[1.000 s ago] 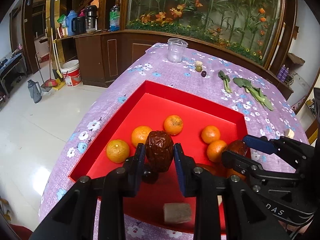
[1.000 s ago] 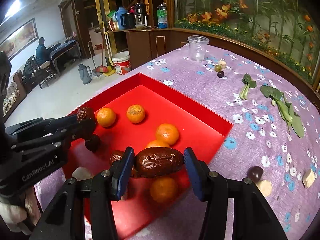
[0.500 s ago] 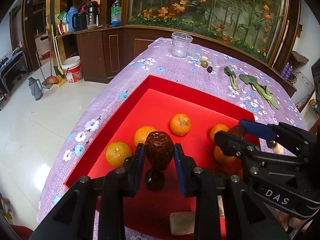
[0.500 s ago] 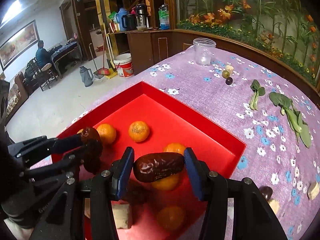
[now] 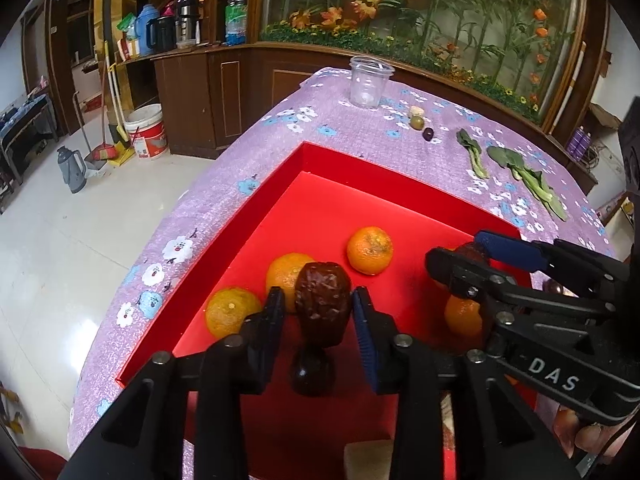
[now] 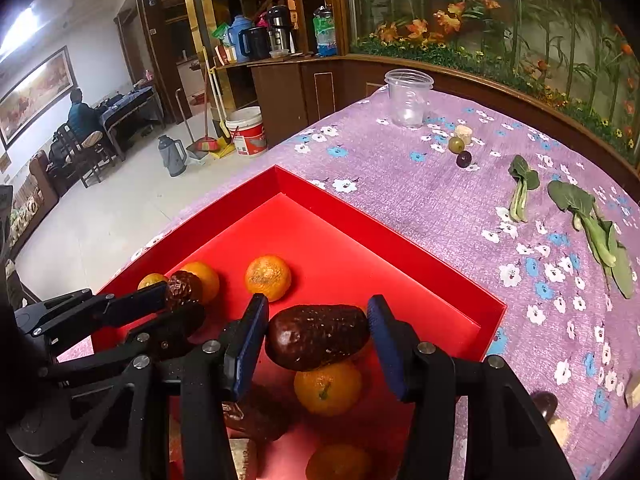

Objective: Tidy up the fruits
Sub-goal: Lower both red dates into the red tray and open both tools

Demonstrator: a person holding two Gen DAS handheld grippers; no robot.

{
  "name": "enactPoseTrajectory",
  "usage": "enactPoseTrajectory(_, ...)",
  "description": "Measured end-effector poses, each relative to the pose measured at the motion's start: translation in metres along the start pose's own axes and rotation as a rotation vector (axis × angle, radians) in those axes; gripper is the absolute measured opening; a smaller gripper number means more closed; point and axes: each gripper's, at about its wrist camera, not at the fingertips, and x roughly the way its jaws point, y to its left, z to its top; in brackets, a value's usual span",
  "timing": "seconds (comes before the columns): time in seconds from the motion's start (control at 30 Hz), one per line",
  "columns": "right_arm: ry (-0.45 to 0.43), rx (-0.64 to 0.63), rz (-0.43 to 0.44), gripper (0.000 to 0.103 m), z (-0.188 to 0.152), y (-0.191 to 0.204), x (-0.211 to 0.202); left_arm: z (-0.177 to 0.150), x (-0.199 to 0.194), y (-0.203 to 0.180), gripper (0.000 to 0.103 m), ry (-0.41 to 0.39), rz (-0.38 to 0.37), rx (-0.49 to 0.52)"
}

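Note:
A red tray point(image 5: 400, 184) point(image 6: 380, 232) on the purple flowered cloth holds several oranges point(image 5: 369, 250) point(image 6: 268, 278). My left gripper point(image 5: 318, 308) point(image 6: 176, 300) hangs low over the tray's near left part. Its jaws are opening around a wrinkled brown date point(image 5: 323, 304) point(image 6: 183, 288), and a gap shows at the left pad. The date stands just above a dark round fruit point(image 5: 312, 372). My right gripper point(image 6: 316, 332) point(image 5: 460, 260) is shut on a second date point(image 6: 318, 336) held lengthwise above an orange point(image 6: 328, 388).
A clear plastic cup point(image 5: 370, 82), a green and a dark small fruit point(image 6: 464, 159) and leafy greens point(image 6: 588, 220) lie on the far cloth. A beige block point(image 5: 368, 460) sits at the tray's near edge. The table's left edge drops to a tiled floor.
The left jaws have spread apart from the date, which was pinched before. Both grippers have drifted slightly over the tray, and the right one now sits closer to the left.

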Motion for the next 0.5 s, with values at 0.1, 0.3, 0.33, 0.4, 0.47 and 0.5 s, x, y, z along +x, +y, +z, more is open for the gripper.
enactPoseTrajectory(0.1,0.006,0.021,0.019,0.057,0.001,-0.004,0.002,0.002,0.001,0.006,0.051,0.004,0.002,-0.028)
enactPoseTrajectory(0.3,0.001,0.033,0.015,0.06,0.0,-0.008,-0.001,0.004,-0.002,0.011,0.061,0.006,-0.003,-0.05)
enactPoseTrajectory(0.33,-0.003,0.036,0.014,0.06,0.001,-0.009,-0.004,0.004,-0.004,0.01,0.064,0.002,0.003,-0.047)
enactPoseTrajectory(0.4,-0.011,0.041,0.015,0.06,0.001,-0.01,-0.008,0.004,-0.01,0.009,0.07,-0.015,0.023,-0.039)
enactPoseTrajectory(0.47,-0.023,0.049,0.016,0.062,0.001,-0.012,-0.015,0.005,-0.017,0.007,0.073,-0.031,0.03,-0.034)
enactPoseTrajectory(0.5,-0.032,0.052,0.015,0.062,0.001,-0.012,-0.019,0.005,-0.02,0.006,0.074,-0.037,0.03,-0.032)
